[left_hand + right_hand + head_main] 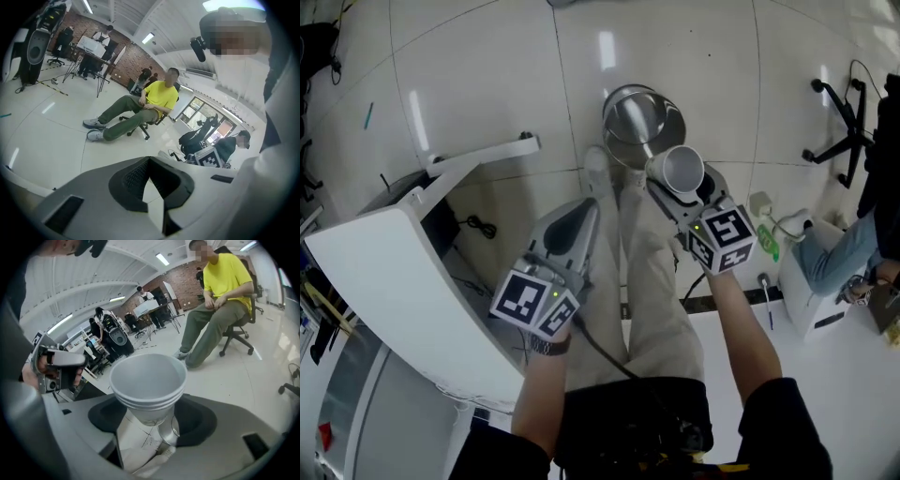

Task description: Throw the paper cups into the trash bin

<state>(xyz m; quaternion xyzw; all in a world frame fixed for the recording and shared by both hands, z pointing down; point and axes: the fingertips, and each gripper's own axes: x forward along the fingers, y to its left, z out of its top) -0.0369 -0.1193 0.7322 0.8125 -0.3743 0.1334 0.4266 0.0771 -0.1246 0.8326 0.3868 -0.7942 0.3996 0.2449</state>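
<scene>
The right claw (686, 190) pinches stacked paper cups (680, 167) over the trash bin (639, 120), not yet dropped; the left claw (579, 225) is pressed together, empty.

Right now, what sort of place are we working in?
Probably an open lab or studio workspace: glossy tiled floor, brick back wall, equipment on tripods, and a rolling office chair.

You are holding the cups (682, 169), a nested stack of white paper ones with three rims showing, just right of centre in the head view. They are sitting base-first between the jaws of the right gripper (673, 193), mouths tilting up toward you. The bin (642, 120), round and shiny metal, is standing open on the floor at upper centre, its near rim overlapped by the cups.
</scene>
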